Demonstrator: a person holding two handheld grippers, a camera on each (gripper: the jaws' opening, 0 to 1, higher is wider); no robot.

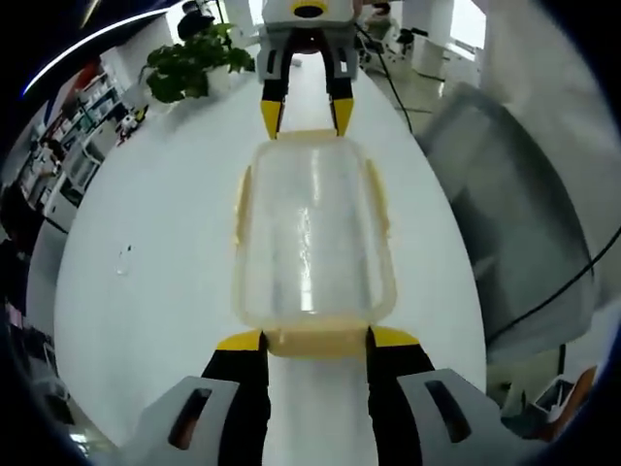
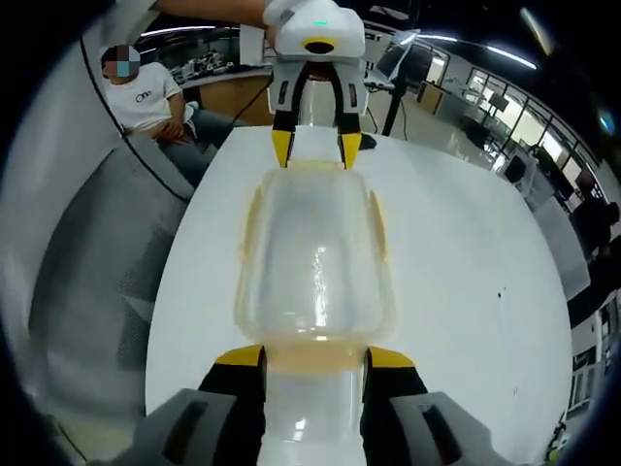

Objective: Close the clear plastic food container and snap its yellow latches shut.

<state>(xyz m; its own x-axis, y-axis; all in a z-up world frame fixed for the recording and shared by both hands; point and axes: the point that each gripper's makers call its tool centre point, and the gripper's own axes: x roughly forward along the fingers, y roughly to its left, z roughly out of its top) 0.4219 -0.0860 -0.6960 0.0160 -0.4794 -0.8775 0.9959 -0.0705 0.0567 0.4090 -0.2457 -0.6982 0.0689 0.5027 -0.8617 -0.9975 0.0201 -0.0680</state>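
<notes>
Resting lengthwise on the white desk (image 1: pixel 146 291), the clear plastic food container (image 1: pixel 312 238) lies between the two grippers, its lid seated on top. Yellow latches run along its long sides (image 1: pixel 242 206) and its short ends (image 1: pixel 315 340).

Left gripper view: the left gripper (image 1: pixel 315 342) has its yellow-tipped fingers (image 1: pixel 240 341) spread to either side of the near end latch, released, gripping nothing. Beyond the container's far end, the right gripper (image 1: pixel 307 118) points its tips at the opposite end latch. A potted plant (image 1: pixel 189 63) stands past the container on the desk's far edge.

Right gripper view: the right gripper (image 2: pixel 315 357) likewise straddles its near end latch (image 2: pixel 315 359), fingers parted. Past the container's far end a seated person (image 2: pixel 146 97) is visible.
</notes>
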